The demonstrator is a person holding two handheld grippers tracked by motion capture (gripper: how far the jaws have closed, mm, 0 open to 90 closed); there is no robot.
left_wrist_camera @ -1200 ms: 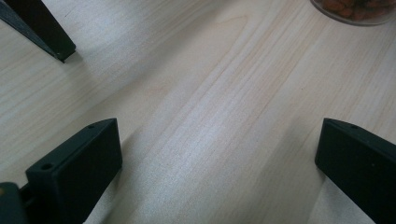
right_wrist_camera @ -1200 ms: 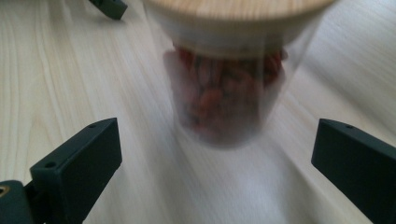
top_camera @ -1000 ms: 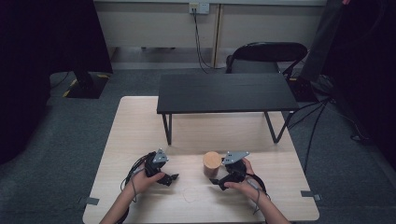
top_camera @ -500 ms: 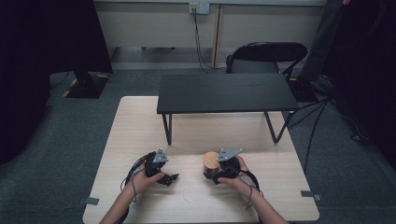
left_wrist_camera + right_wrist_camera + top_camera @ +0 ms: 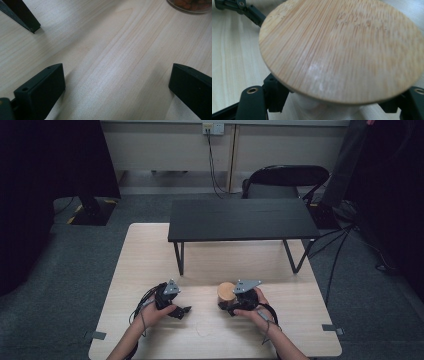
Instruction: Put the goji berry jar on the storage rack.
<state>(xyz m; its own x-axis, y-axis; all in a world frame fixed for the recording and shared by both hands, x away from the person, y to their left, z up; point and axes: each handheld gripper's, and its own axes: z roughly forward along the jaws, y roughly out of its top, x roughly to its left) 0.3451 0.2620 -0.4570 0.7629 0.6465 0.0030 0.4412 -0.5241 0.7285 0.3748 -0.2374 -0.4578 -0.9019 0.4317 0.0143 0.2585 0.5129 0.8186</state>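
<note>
A jar with a round bamboo lid (image 5: 342, 50) stands on the light wooden table (image 5: 150, 250), right of the middle near the front; in the high view the jar (image 5: 226, 293) sits just left of my right hand. My right gripper (image 5: 342, 101) is open, one jaw on each side of the jar's body under the lid, and the lid hides any contact. My left gripper (image 5: 181, 311) rests low on the table to the left, open, with bare wood between its jaws (image 5: 117, 87). The jar's base (image 5: 192, 3), showing brown contents, is at that view's top right.
A low black bench (image 5: 240, 217) stands across the back half of the table, its legs (image 5: 22, 15) reaching the wood. A black chair (image 5: 285, 177) sits behind the table. Cables trail from both grippers, and the table's front edge is close to the person's forearms.
My right gripper has slid left from beside the jar until its jaws straddle it. The left gripper has stayed where it was.
</note>
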